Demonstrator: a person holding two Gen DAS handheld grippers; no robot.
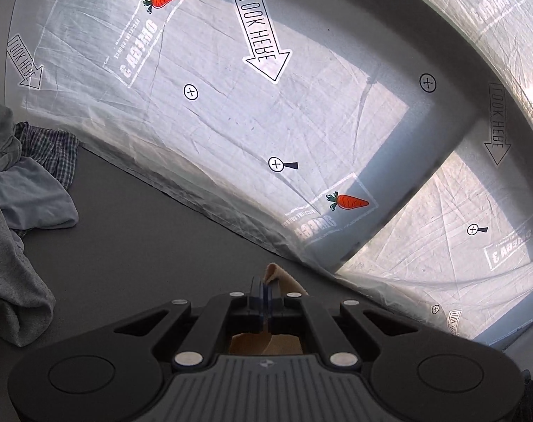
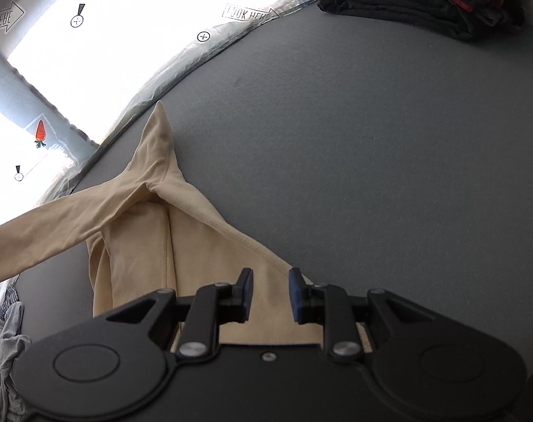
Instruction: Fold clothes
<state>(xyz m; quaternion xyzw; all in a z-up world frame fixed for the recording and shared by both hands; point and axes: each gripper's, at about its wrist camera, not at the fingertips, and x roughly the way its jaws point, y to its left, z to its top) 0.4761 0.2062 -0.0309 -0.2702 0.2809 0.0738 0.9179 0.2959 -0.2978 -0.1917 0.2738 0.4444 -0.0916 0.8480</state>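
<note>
A tan long-sleeved garment (image 2: 139, 246) lies partly bunched on the grey table (image 2: 372, 140), one sleeve stretching off to the left edge of the right wrist view. My right gripper (image 2: 270, 277) hovers over its near hem, open, blue pads apart, with the cloth showing below the gap. In the left wrist view my left gripper (image 1: 266, 283) is shut on a fold of the same tan cloth (image 1: 275, 274), which pokes up past the fingertips and hangs beneath the jaws above the table (image 1: 143, 246).
A heap of grey and pale blue clothes (image 1: 16, 193) with a plaid piece (image 1: 51, 147) lies at the left. A folded dark stack (image 2: 424, 0) sits at the far right. Printed plastic sheeting (image 1: 231, 105) borders the table's far edge. Grey clothes (image 2: 2, 362) lie at the lower left.
</note>
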